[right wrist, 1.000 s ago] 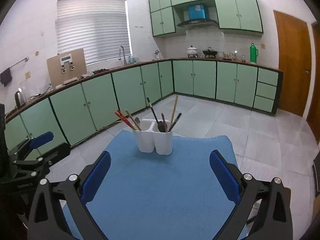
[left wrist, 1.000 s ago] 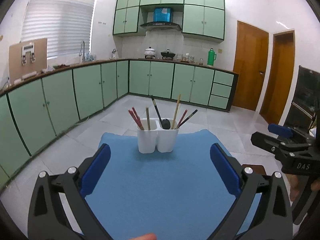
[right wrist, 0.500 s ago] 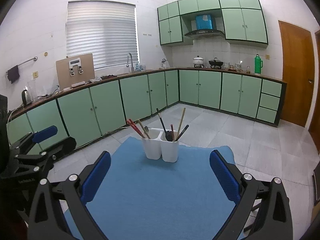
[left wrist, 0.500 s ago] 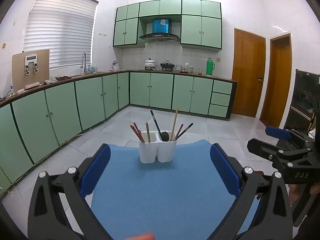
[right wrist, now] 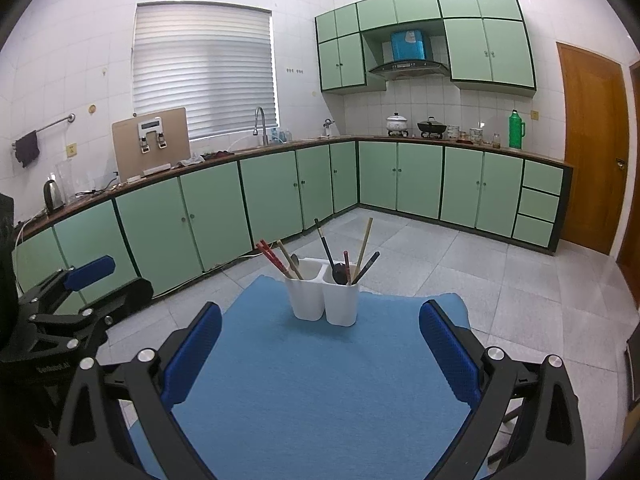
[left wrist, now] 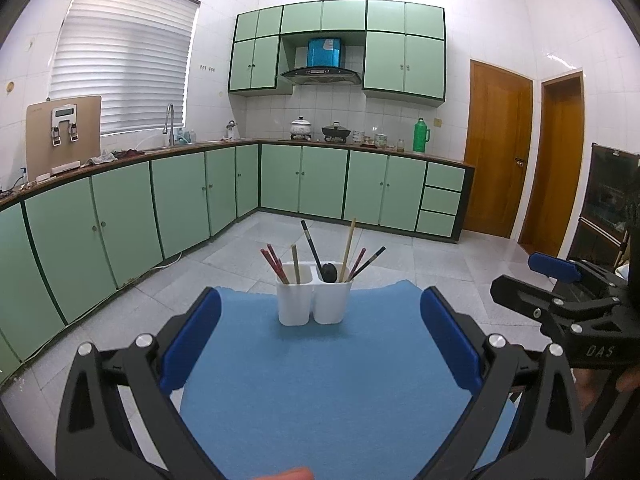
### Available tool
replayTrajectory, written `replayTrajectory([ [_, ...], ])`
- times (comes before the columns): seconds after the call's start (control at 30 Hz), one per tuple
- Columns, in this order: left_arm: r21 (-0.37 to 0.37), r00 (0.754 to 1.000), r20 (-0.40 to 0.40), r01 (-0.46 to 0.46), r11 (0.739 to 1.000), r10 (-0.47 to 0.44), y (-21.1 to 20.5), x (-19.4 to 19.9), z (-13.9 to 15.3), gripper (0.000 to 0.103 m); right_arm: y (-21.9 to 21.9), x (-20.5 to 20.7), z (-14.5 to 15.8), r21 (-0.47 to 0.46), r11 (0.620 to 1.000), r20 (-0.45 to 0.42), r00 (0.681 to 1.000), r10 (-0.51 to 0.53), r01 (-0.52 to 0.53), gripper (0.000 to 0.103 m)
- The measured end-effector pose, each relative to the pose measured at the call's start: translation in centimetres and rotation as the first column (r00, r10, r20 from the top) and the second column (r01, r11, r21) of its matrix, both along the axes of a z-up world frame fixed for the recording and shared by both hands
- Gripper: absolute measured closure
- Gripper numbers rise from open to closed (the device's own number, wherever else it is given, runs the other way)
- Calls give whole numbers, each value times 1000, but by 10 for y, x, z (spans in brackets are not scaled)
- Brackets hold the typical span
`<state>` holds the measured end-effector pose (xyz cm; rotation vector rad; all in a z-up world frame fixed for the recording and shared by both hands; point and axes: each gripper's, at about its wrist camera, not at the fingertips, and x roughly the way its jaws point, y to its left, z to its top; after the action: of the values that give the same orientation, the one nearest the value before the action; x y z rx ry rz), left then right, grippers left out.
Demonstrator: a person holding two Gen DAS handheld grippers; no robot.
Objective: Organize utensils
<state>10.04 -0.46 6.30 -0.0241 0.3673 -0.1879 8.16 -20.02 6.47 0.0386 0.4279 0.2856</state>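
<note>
Gaping wide with nothing between their blue pads, the left tongs [left wrist: 320, 340] hung above the near part of the blue mat [left wrist: 320, 380], and the right tongs [right wrist: 320, 344] were spread just as wide and empty over the same mat. In the left wrist view the right tongs appeared off to the right edge, beside the mat; in the right wrist view the left tongs showed at the left edge, likewise off the mat.

Ahead of both, near the far edge of the mat on the tabletop, stood the white utensil holder [left wrist: 314, 300], upright, with two compartments side by side. Its left compartment held the red chopsticks [left wrist: 274, 264] and a wooden stick [left wrist: 295, 263], all leaning. Its right compartment held the black ladle [left wrist: 318, 254], bowl down, a long wooden chopstick [left wrist: 347, 250], a red stick and a dark one [left wrist: 368, 262] tilting to the right. The right wrist view also showed a metal spoon [right wrist: 295, 263] in the left compartment.

Beyond the mat lay the grey tiled floor [left wrist: 420, 264], and around it ran green cabinets [left wrist: 320, 182] with a green thermos [left wrist: 420, 136] on top.
</note>
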Motion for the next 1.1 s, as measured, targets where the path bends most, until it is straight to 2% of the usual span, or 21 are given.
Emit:
replayTrajectory([
  [1.1,3,1000,-7,-3,1000,3,-1,1,0,6,1,-2,-5,-11,1000,-5,1000,10,-10,6],
])
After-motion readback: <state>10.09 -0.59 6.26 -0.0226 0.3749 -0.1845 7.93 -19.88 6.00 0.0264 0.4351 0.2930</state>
